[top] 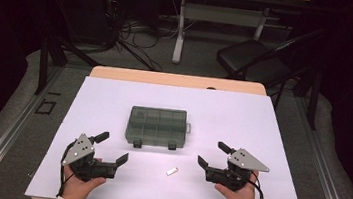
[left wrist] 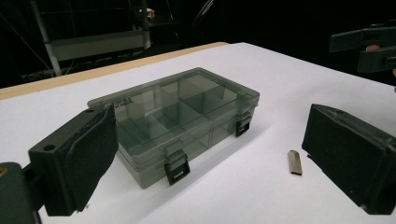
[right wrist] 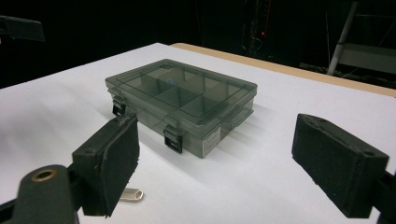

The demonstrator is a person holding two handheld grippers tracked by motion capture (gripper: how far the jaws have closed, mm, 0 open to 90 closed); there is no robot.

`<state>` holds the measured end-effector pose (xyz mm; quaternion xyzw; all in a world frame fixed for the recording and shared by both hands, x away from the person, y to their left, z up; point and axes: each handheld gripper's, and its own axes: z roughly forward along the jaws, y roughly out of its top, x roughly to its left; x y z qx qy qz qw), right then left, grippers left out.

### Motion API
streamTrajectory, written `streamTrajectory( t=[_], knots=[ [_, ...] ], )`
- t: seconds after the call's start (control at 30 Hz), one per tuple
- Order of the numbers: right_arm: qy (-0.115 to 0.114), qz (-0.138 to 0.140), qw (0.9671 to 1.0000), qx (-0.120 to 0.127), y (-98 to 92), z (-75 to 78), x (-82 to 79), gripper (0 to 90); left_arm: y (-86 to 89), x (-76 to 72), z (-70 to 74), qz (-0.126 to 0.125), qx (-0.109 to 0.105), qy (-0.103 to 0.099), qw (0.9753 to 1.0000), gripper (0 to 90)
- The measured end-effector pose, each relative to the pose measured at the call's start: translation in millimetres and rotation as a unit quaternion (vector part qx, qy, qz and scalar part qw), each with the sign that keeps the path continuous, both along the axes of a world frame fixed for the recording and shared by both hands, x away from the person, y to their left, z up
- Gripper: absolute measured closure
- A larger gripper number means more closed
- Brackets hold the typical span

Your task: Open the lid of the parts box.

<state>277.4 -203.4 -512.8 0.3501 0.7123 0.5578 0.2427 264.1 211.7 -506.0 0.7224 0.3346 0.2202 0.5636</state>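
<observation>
White-covered wooden table (top: 114, 97) in dark room, closed smoky translucent plastic compartment box (top: 157, 126) centred, left gripper (top: 112, 148) and right gripper (top: 211, 155) both spread wide, empty.

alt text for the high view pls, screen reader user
A closed, smoky-clear compartment box sits mid-table on a white sheet, latches toward the person. Nearer the person, a left hand-held gripper and a right hand-held gripper rest open on either side of a small silver piece lying between them.
</observation>
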Motion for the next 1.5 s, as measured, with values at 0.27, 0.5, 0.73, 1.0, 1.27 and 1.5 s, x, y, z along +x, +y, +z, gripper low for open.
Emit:
streamTrajectory(
  t=[0.27, 0.5, 0.73, 1.0, 1.27, 1.5],
  knots=[
    [0.009, -0.004, 0.9999, -0.006, 1.9, -2.0, 0.6, 14.6, -2.4, 0.4, -0.9, 0.003, 0.003, 0.007, 1.0000, 3.7],
    [0.023, -0.011, 0.9996, -0.009, 8.8, -3.7, 8.0, 18.2, 0.1, -0.5, -1.7, 0.017, 0.008, 0.014, 0.9997, 8.0],
    [0.019, -0.009, 0.9995, -0.023, 21.9, -3.2, 12.4, 32.2, -2.8, 7.8, -2.0, 0.036, 0.026, 0.023, 0.9988, 17.2],
    [0.060, -0.009, 0.9977, -0.031, 38.4, 1.6, 33.8, 41.6, -11.0, 32.2, 4.7, 0.051, 0.035, 0.066, 0.9959, 37.7],
    [0.075, 0.006, 0.9966, -0.031, 58.0, 9.3, 52.0, 50.8, -13.5, 53.1, 18.3, 0.076, 0.012, 0.106, 0.9914, 60.7],
    [0.066, 0.005, 0.9976, -0.019, 67.8, 9.6, 64.2, 55.0, -12.7, 66.0, 17.7, 0.085, 0.012, 0.111, 0.9901, 70.2]
  ],
)
